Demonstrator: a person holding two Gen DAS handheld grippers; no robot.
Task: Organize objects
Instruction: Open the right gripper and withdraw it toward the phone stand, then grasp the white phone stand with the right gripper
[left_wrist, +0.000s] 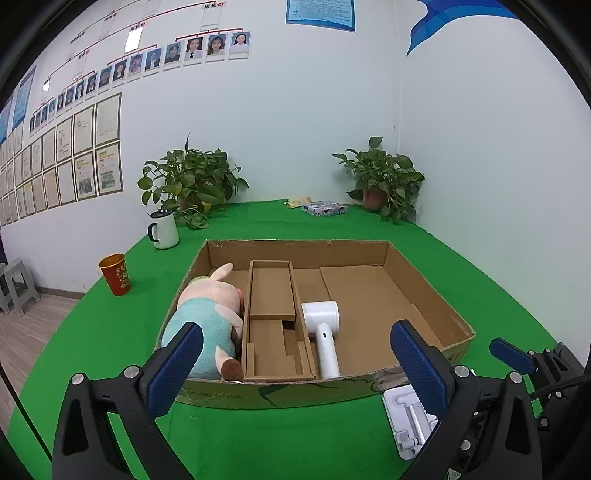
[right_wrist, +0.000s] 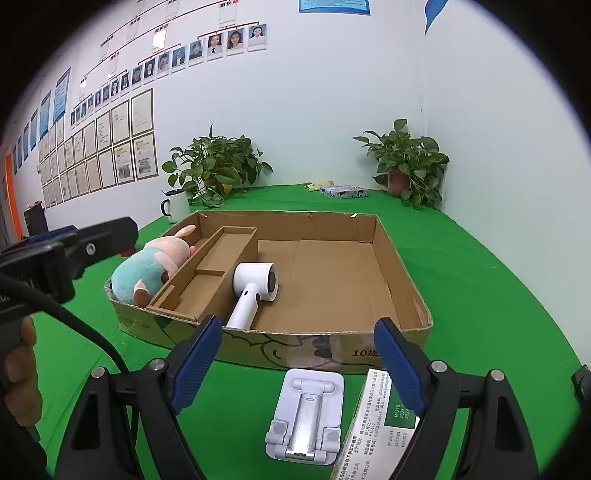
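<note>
While the left wrist view looks across the green table cover (left_wrist: 110, 332), one cardboard tray (left_wrist: 295, 251) sits at its middle, and it serves as the landmark. Inside the tray lie one plush pig (left_wrist: 207, 314) in the left compartment and one white hair dryer (left_wrist: 325, 332) right of the narrow cardboard insert (left_wrist: 273, 317). Beyond the tray stand two potted plants (left_wrist: 192, 177), one white mug (left_wrist: 164, 229) and one patterned box (left_wrist: 325, 208); one red cup (left_wrist: 115, 274) stands left of it. One white folding stand (left_wrist: 406, 424) lies just in front of the tray's right corner. The left gripper (left_wrist: 295, 354) hangs with jaws spread, grasping nothing. White walls meet in a corner behind, the left one hung with portrait rows and framed papers.

From the right wrist view, the same single tray (right_wrist: 402, 266) holds the pig and dryer. In front of it lie the stand and one printed carton (right_wrist: 373, 417). The right gripper (right_wrist: 299, 347) is spread wide and empty above them.
</note>
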